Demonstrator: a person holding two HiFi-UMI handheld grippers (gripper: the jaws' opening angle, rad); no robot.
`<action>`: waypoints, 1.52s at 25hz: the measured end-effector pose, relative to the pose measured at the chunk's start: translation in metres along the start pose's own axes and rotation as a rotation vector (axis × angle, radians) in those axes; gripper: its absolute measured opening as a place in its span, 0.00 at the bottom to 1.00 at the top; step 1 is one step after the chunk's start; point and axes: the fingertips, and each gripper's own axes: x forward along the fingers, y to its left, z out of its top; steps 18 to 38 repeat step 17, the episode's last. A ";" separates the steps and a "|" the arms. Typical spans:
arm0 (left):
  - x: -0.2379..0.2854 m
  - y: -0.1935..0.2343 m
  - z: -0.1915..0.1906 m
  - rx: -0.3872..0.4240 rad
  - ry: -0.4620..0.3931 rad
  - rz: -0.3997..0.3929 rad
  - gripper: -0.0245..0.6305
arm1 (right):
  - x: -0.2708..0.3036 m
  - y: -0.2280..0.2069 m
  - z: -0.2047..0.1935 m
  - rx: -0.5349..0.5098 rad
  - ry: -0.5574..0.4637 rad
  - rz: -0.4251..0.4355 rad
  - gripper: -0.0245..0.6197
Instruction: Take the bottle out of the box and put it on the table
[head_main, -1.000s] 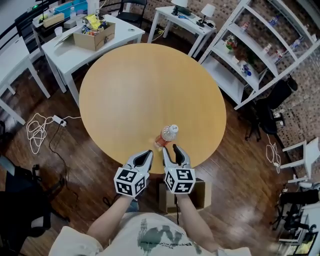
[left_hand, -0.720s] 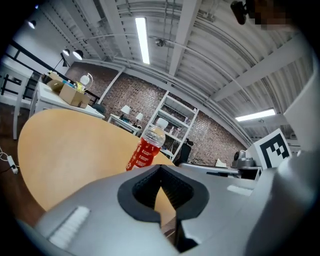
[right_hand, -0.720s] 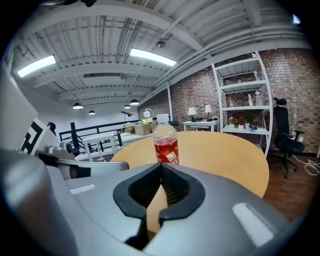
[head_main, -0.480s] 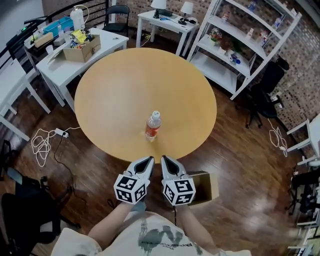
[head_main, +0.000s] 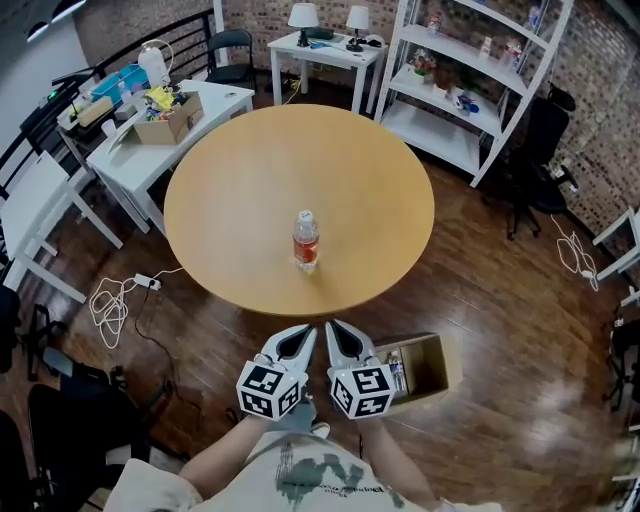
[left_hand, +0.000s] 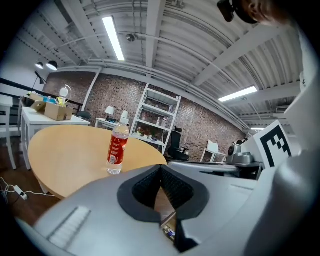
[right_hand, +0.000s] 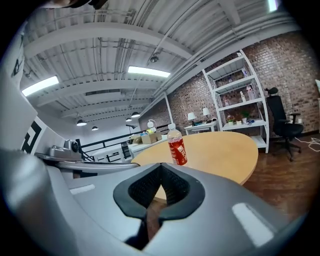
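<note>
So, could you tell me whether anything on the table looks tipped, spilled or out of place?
Nothing stands out. The bottle stands upright on the table, cap on, no spill around it. The box sits open on the floor.

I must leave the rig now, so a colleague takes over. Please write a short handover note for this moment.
Left gripper: shut, empty.
Right gripper: shut, empty.
Both hang side by side over the floor, off the table.
Bottle: upright on the table, nothing touching it.
Box: open, on the floor, right of both grippers.
Done: bottle out and placed.
Left to do: nothing.
</note>
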 end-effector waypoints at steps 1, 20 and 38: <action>-0.002 -0.001 0.001 0.008 0.001 0.003 0.04 | -0.003 0.002 0.002 -0.002 -0.009 0.001 0.04; -0.023 -0.029 0.000 0.062 -0.006 0.018 0.04 | -0.041 0.014 0.002 -0.015 -0.051 0.013 0.04; -0.023 -0.029 0.000 0.062 -0.006 0.018 0.04 | -0.041 0.014 0.002 -0.015 -0.051 0.013 0.04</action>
